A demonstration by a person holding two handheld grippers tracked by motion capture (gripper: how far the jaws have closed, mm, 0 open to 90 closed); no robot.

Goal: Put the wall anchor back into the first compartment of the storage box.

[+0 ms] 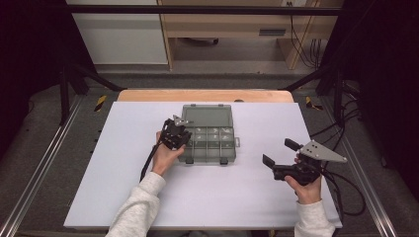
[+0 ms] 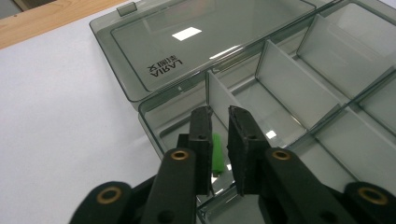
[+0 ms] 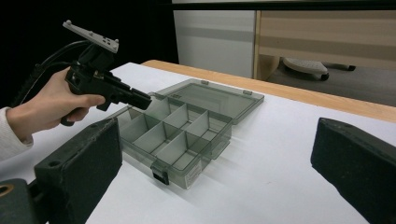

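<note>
A smoky clear compartment box (image 1: 210, 160) lies in the middle of the white table with its lid (image 1: 207, 116) folded back flat. My left gripper (image 1: 179, 132) reaches over the box's left end. In the left gripper view its jaws (image 2: 219, 114) stand a narrow gap apart, dipped into a left compartment of the box (image 2: 285, 84), with a small green piece (image 2: 217, 151) held upright between them. My right gripper (image 1: 278, 151) rests low at the table's right side, wide open and holding nothing. The right gripper view shows its own jaws (image 3: 215, 140) spread, the box (image 3: 187, 169) and the left gripper (image 3: 142, 100) beyond.
The white mat (image 1: 123, 187) covers a wooden table whose far edge (image 1: 205, 95) shows behind the box. Cables trail from the right gripper off the table's right side (image 1: 346, 197). Dark frame posts stand on both sides.
</note>
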